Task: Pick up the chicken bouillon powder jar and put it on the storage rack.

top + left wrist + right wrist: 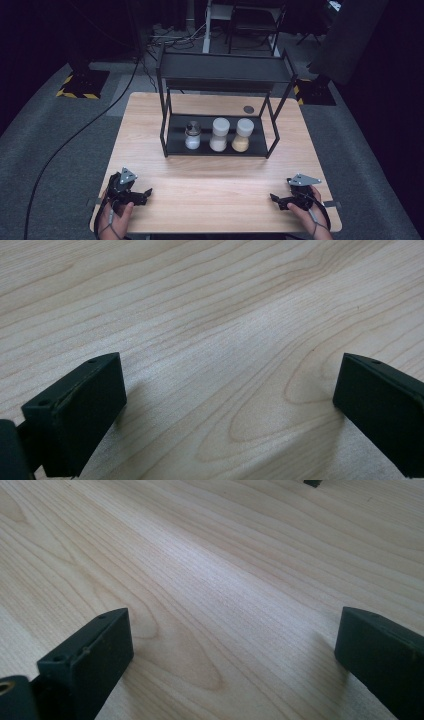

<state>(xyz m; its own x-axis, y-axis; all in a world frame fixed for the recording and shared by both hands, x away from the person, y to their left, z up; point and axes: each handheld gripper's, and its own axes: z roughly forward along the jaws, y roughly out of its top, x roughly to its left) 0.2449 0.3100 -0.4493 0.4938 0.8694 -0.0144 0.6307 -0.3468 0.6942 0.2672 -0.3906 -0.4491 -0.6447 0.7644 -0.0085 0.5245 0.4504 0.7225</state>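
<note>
Left gripper (145,192) and right gripper (274,199) rest at the near table (210,185) edge, jaws wide, empty. Three jars (219,135) stand far off on the rack (172,137).

The pale wood-grain desk (210,185) carries a black metal shelf rack (220,75); its jars hold white, cream and yellow-tan powders.

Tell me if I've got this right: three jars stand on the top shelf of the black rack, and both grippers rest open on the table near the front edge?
Not quite. The three jars stand on the bottom shelf of the black rack, as the high view shows; its top shelf is bare. The rest holds: the left gripper and right gripper rest open on the table.
</note>
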